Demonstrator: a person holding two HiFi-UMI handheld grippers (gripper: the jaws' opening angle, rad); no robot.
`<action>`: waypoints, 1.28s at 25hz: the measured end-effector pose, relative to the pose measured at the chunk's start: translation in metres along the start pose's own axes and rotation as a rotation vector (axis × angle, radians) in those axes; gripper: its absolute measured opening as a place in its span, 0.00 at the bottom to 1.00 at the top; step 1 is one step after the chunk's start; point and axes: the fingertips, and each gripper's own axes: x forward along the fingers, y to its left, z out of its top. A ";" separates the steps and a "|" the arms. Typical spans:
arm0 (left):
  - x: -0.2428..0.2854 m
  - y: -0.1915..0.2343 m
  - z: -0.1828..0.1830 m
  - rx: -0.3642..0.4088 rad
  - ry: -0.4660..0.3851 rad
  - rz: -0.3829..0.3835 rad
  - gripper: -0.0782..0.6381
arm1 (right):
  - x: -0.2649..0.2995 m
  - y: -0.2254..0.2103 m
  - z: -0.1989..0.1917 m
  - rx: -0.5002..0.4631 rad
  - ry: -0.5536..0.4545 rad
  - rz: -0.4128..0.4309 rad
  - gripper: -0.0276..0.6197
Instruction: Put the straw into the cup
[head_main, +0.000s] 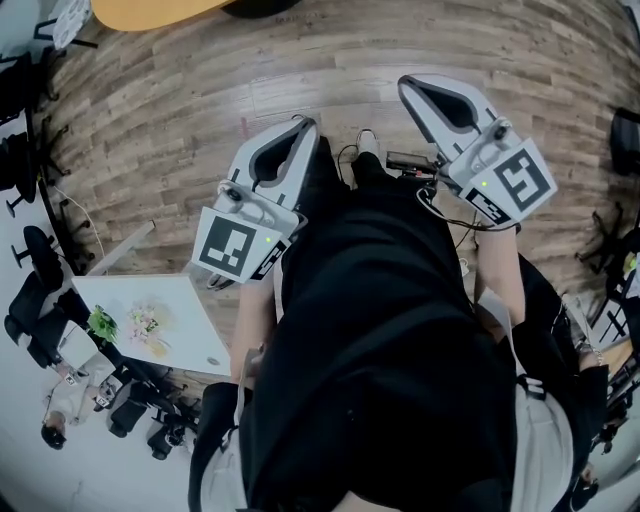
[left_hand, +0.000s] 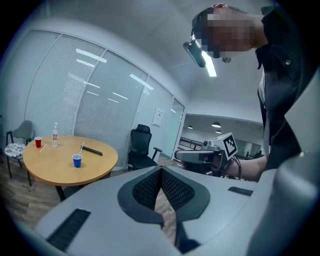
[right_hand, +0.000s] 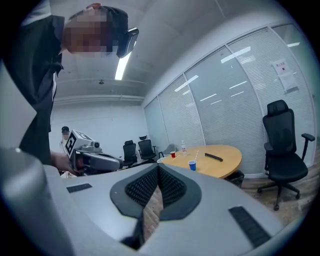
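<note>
Round table (left_hand: 50, 166), straw (left_hand: 82, 148) steeply tilted

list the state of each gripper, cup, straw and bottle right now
left gripper: shut, empty
right gripper: shut, empty
blue cup: upright on the round table
red cup: upright on the same table
bottle: upright, near the red cup
straw: by the blue cup, too small to tell if inside
</note>
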 end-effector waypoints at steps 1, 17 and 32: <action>0.000 -0.004 0.000 0.003 -0.001 0.004 0.13 | -0.004 0.000 0.000 0.000 -0.004 0.004 0.07; -0.004 -0.039 -0.008 0.018 -0.024 0.037 0.12 | -0.029 0.016 -0.013 -0.034 0.010 0.066 0.07; -0.007 -0.033 -0.004 0.017 -0.021 0.070 0.13 | -0.019 0.020 -0.009 -0.074 0.025 0.114 0.07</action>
